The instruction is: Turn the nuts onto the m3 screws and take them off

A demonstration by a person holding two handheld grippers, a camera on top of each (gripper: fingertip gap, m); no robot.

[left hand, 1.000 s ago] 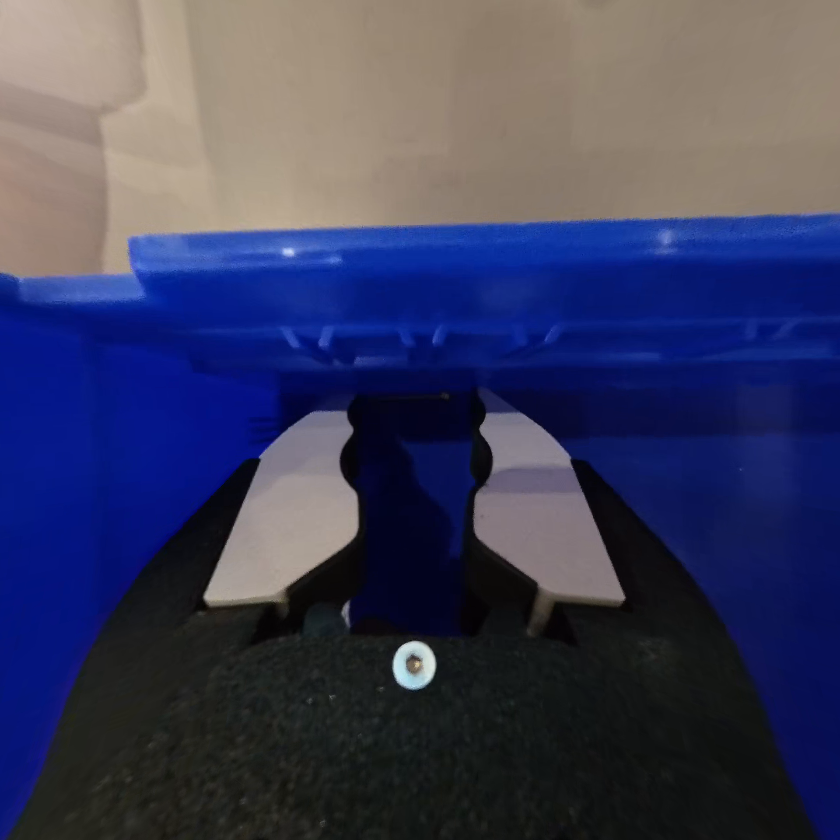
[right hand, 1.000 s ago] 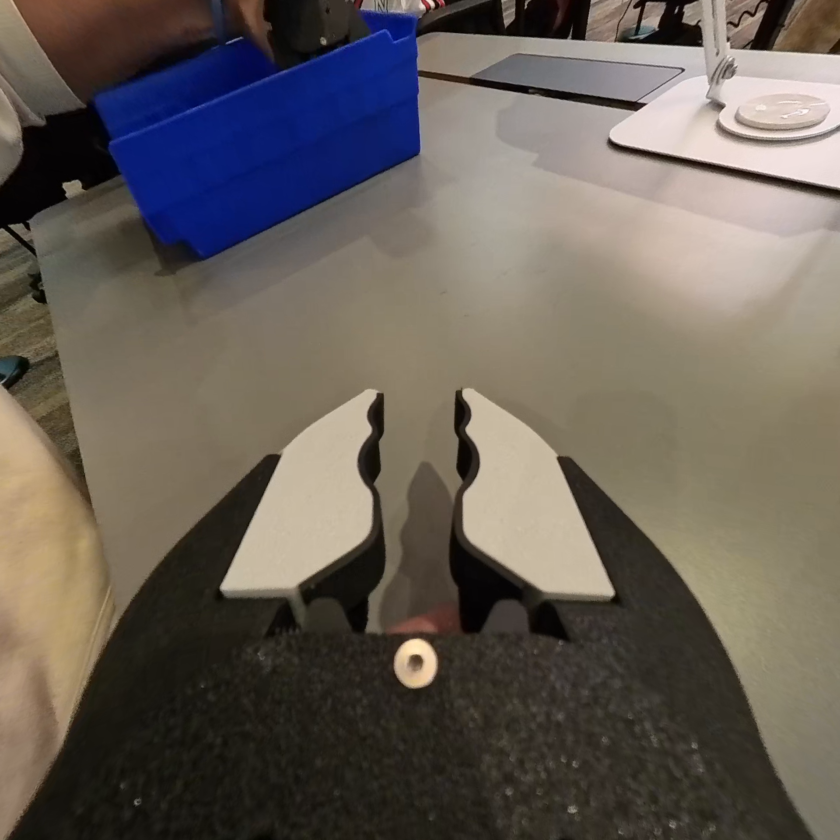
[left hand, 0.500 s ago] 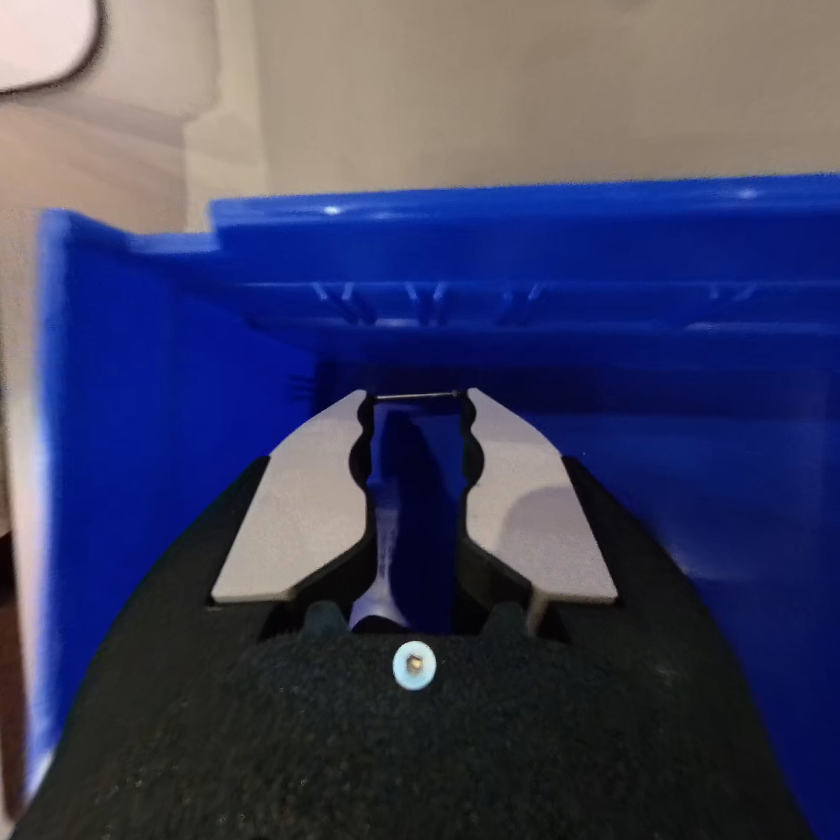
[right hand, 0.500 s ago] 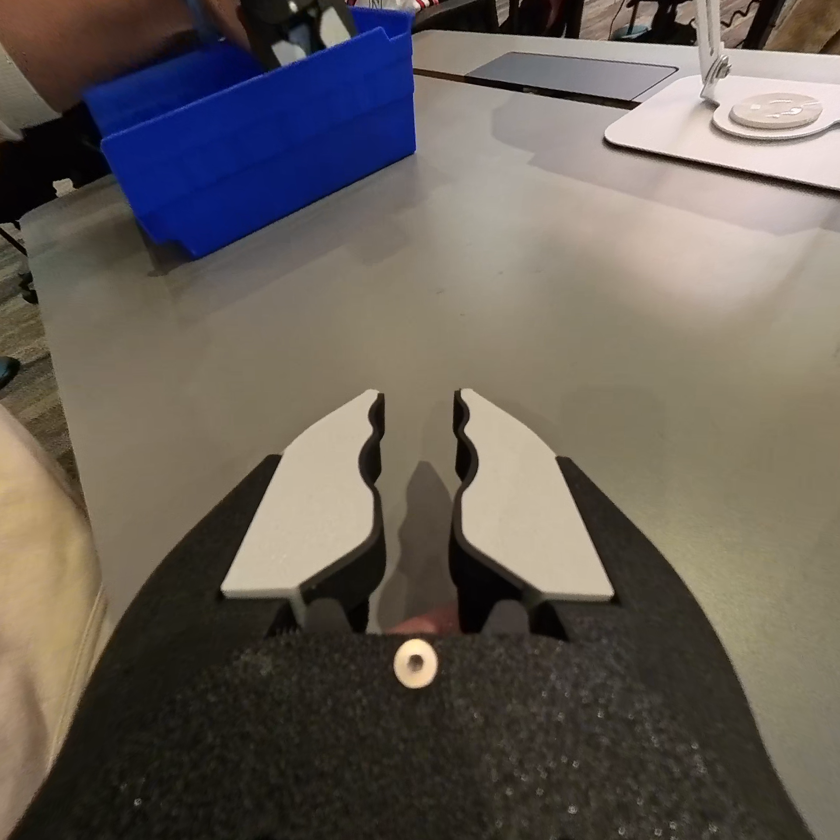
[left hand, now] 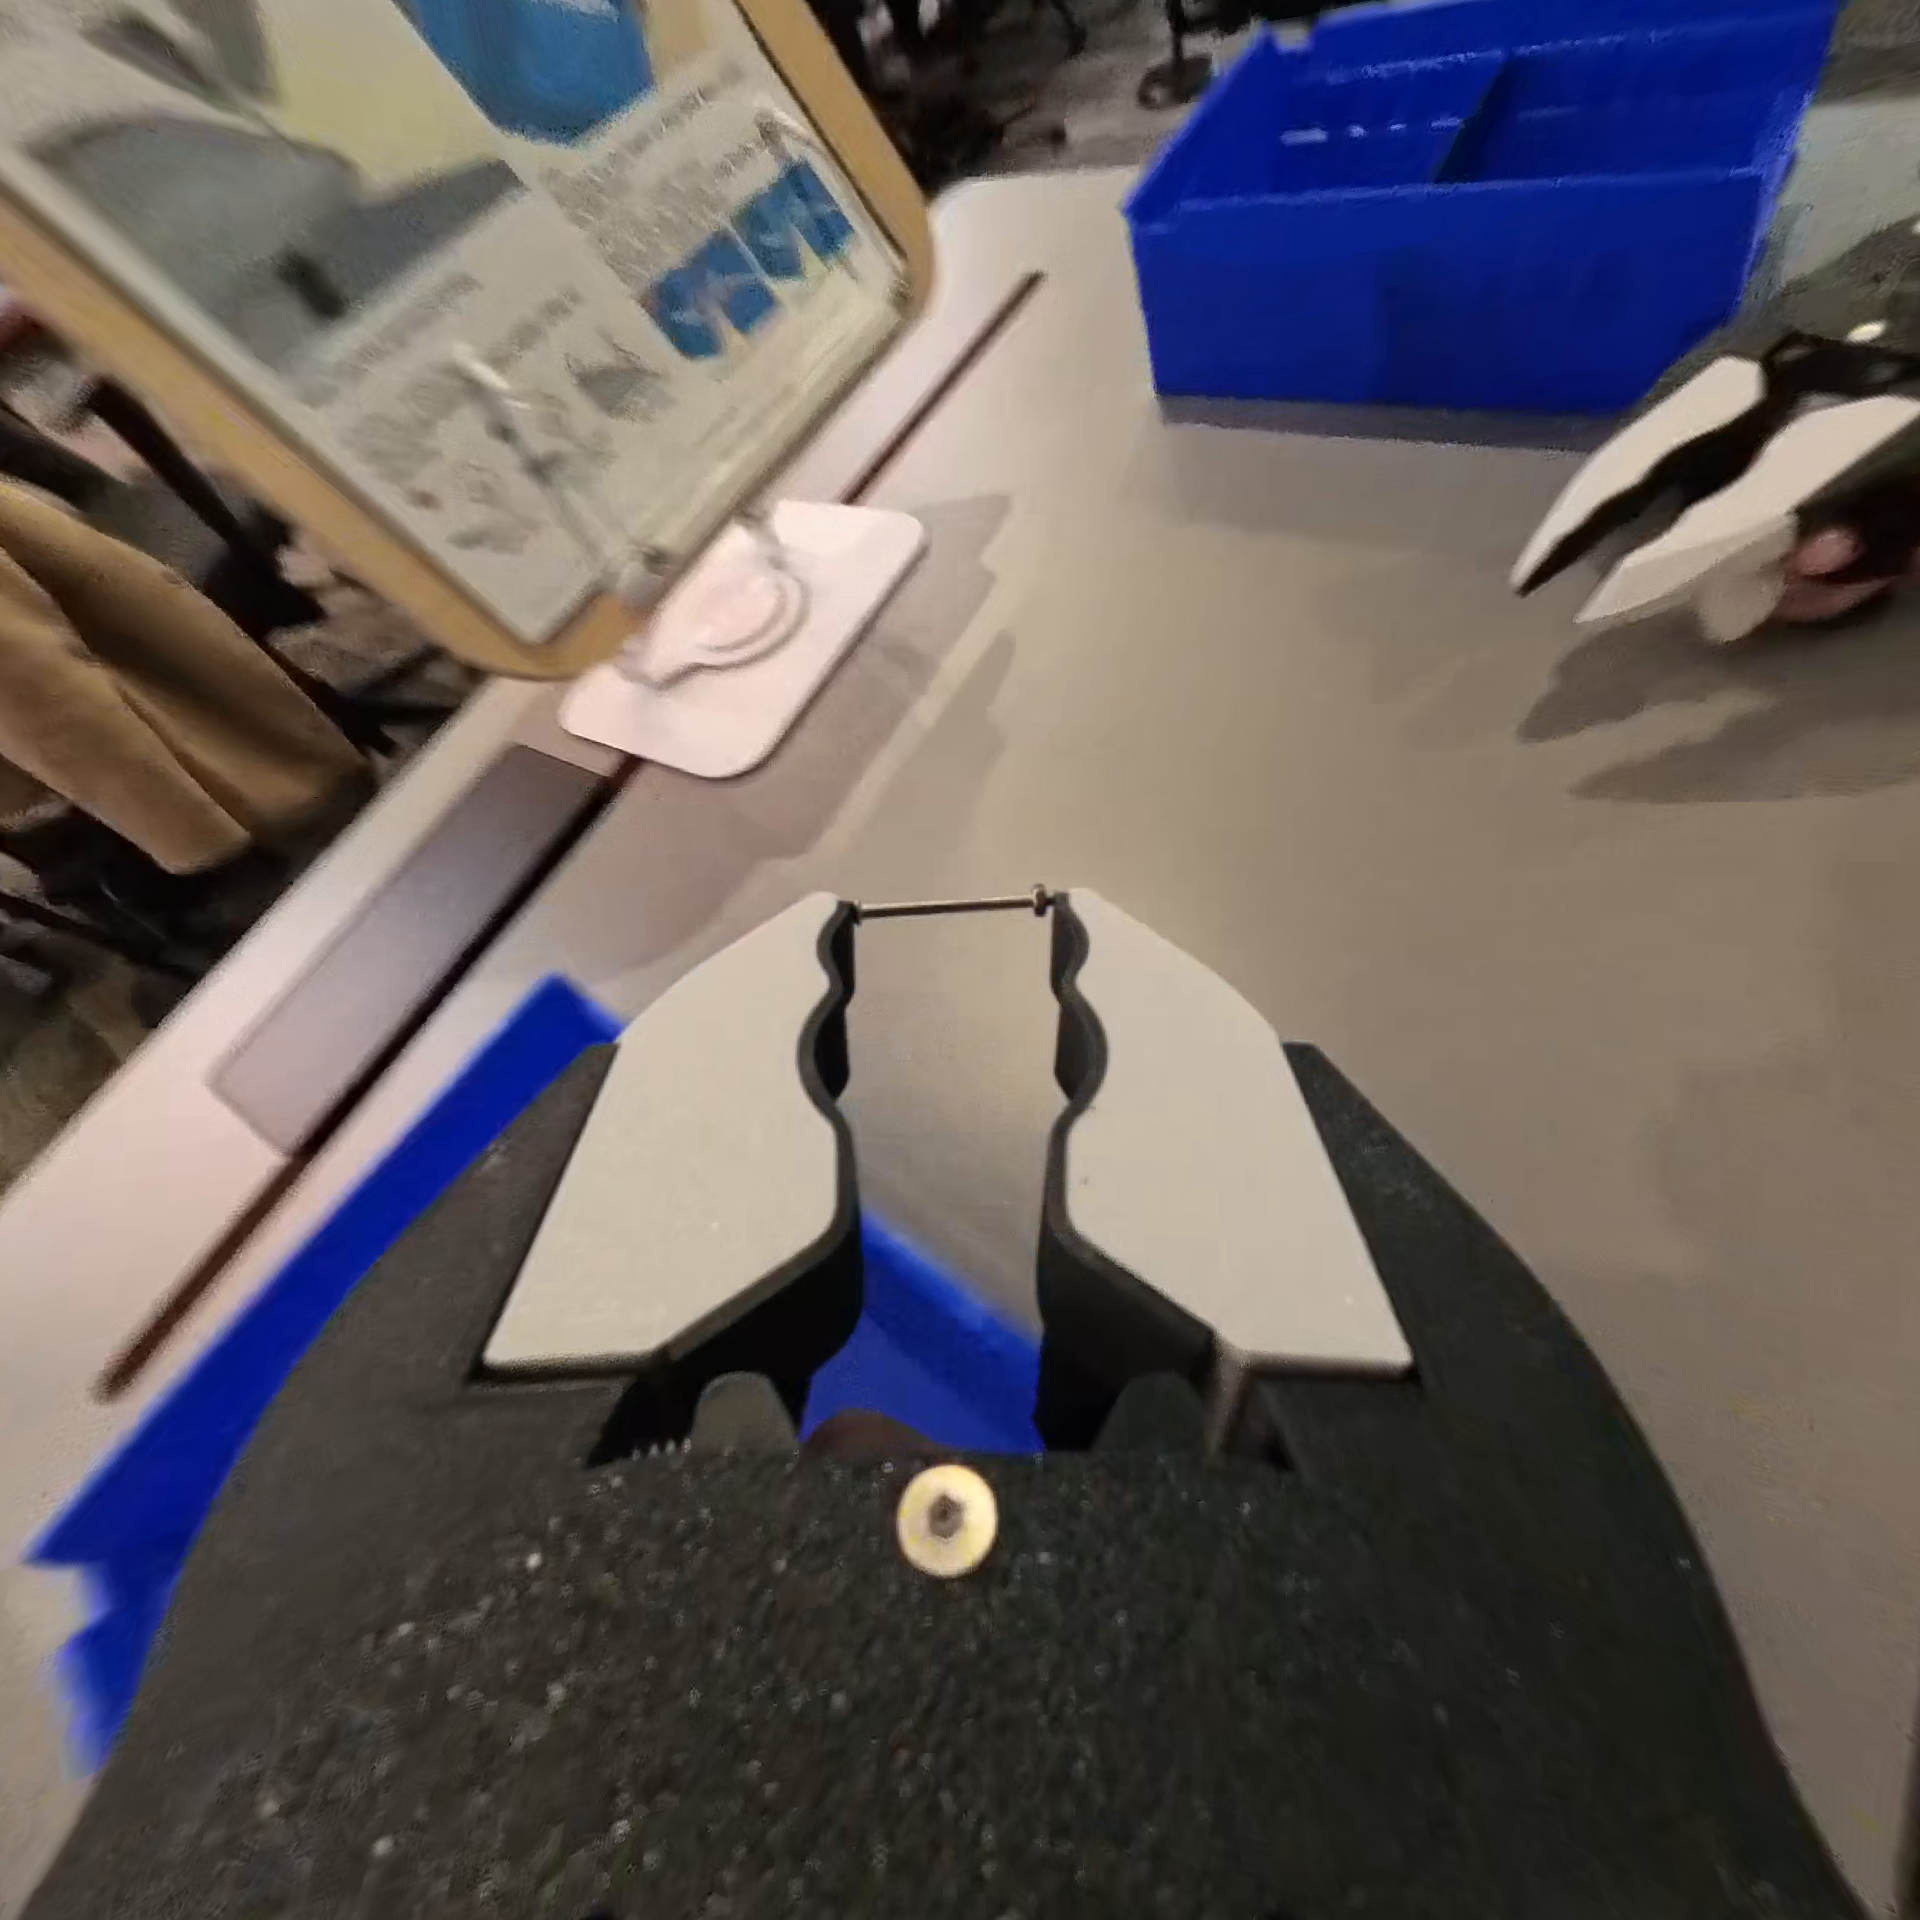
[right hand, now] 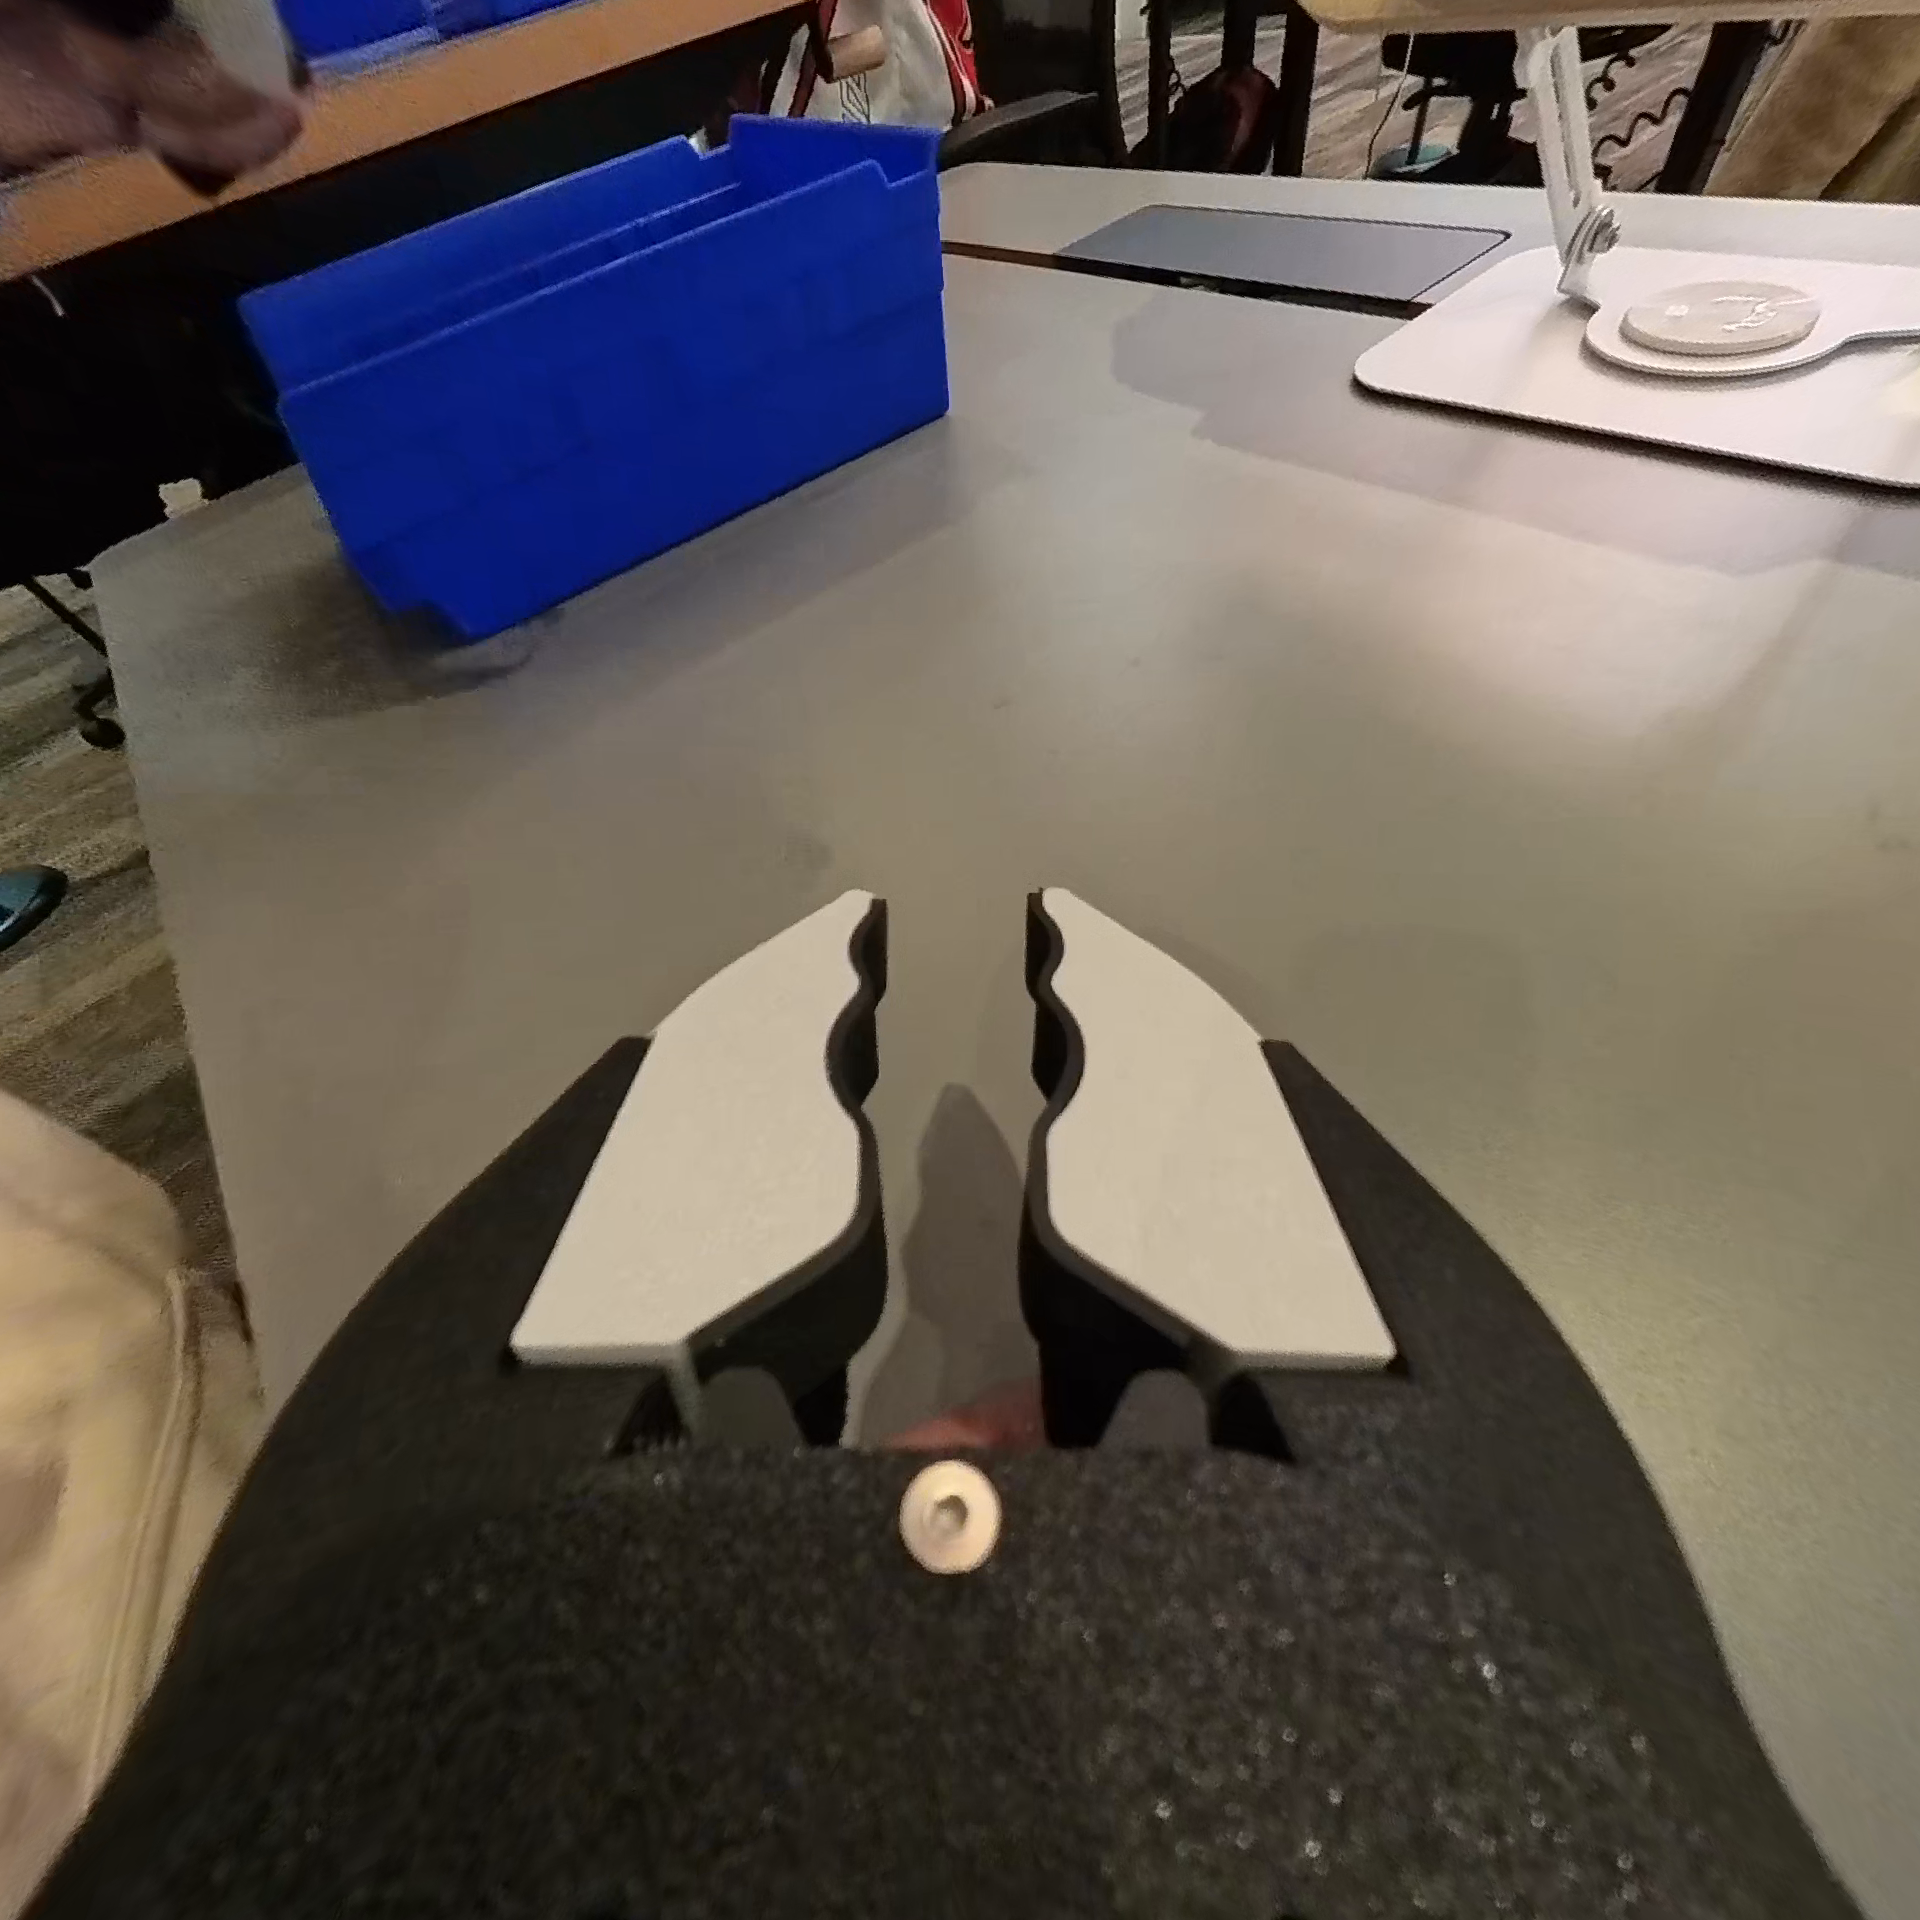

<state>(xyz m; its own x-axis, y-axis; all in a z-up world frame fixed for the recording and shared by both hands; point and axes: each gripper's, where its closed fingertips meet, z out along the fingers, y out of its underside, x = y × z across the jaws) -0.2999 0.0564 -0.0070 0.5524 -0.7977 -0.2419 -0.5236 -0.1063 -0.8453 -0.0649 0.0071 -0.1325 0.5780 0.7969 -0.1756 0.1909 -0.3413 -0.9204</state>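
Note:
My left gripper [left hand: 951,914] is shut on a thin black m3 screw [left hand: 945,908], held lengthwise between the two fingertips, with a small thicker end at the right. It hovers above the near rim of a blue bin [left hand: 520,1091] that it has just left. That bin also shows in the right wrist view [right hand: 623,384], at the table's left. My right gripper [right hand: 956,909] is open and empty, low over the grey table [right hand: 1247,727]. It also shows in the left wrist view [left hand: 1553,603], at the right. I see no loose nut.
A second blue bin with a divider [left hand: 1455,260] stands at the far right of the left wrist view. A framed screen [left hand: 447,312] leans on a white stand base [left hand: 743,634], also in the right wrist view [right hand: 1662,395]. A dark inset panel [right hand: 1278,255] lies at the back edge. Spacing between my two grippers at the tips: around 30 centimetres.
My left gripper has risen out of the blue bin with the screw between its tips and swung to face the table. My right gripper has hardly moved.

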